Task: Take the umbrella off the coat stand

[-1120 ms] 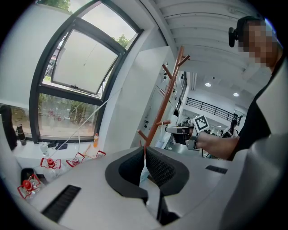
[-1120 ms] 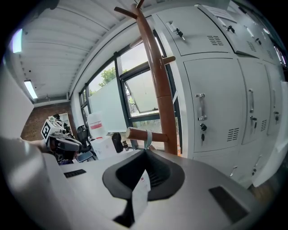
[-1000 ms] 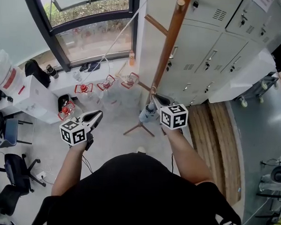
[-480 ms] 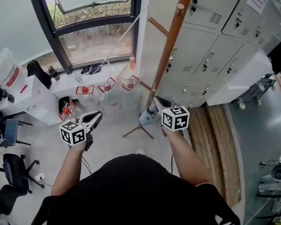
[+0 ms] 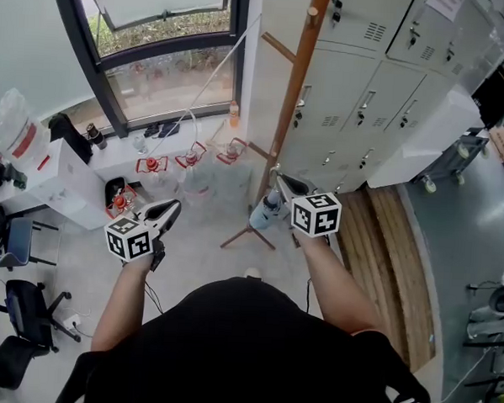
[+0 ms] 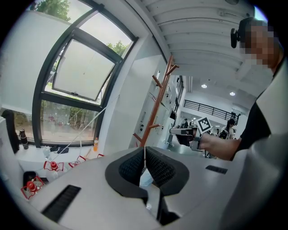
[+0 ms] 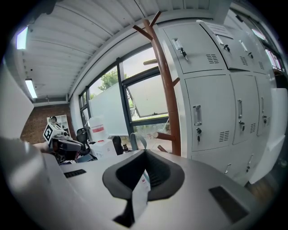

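Note:
The wooden coat stand (image 5: 289,97) rises in front of the lockers; its pole also shows in the right gripper view (image 7: 163,81). My right gripper (image 5: 278,179) is just beside the pole and is shut on the umbrella's strap. The folded pale blue umbrella (image 5: 264,210) hangs below it. In the right gripper view the grey-blue strap loop (image 7: 137,140) stands up ahead of the jaws (image 7: 145,155), near a peg (image 7: 163,135); whether they touch I cannot tell. My left gripper (image 5: 174,206) is off to the left, shut and empty (image 6: 144,155).
Grey lockers (image 5: 385,69) stand right behind the stand, with a wooden platform (image 5: 393,237) at their foot. A big window (image 5: 158,57) is at the back left, with several water jugs (image 5: 150,160) on the floor below it. Office chairs (image 5: 28,303) stand at far left.
Both grippers have drawn back a little from the stand's pole towards the person. The umbrella has come along with the right gripper. Neither gripper's jaws have changed.

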Demonstrator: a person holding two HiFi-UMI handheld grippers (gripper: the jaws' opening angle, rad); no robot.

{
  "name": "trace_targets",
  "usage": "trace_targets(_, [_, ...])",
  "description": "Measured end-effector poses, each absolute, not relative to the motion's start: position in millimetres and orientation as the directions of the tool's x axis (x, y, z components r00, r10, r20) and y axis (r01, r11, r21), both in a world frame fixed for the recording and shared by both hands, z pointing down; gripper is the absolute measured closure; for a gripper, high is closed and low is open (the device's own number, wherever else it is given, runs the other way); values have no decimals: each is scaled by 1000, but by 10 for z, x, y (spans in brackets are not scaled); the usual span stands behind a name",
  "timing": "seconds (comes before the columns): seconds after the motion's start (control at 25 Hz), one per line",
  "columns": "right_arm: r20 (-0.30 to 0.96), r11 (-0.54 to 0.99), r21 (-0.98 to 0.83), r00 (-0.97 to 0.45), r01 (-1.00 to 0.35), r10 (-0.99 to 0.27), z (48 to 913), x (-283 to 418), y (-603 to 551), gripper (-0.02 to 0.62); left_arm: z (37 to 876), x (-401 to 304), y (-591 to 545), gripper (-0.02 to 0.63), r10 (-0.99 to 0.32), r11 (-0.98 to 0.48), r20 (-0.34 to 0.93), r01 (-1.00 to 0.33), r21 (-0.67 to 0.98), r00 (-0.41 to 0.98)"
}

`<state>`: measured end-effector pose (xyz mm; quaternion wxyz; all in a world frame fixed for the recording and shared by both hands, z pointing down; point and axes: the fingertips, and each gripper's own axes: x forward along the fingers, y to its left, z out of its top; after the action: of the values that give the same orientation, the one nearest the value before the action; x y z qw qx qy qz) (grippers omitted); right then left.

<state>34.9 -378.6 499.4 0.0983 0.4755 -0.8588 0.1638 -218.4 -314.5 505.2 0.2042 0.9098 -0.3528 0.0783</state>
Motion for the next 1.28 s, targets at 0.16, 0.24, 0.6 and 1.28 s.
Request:
trace_targets(0.16, [321, 483, -186, -518, -855, -793, 4969, 372, -3602, 583, 5029, -2182, -3037, 575, -599, -680, 285, -663, 312, 748])
trace_targets(0.24, [322, 476, -184, -511, -860, -797, 4967, 394, -3508, 583, 5015, -2169, -2985, 575, -592, -689, 283, -656, 308, 755])
trace_targets(0.6, [330, 440, -177, -474, -881, -816, 4978, 507, -3113, 583, 5017, -2084, -2782, 575, -549, -727, 282, -616, 303, 787])
trace_targets(1.28, [306, 401, -188, -442, -896, -843, 4941, 609, -2748, 581, 4935, -1927, -2699, 575, -490, -780, 272, -556, 286, 828])
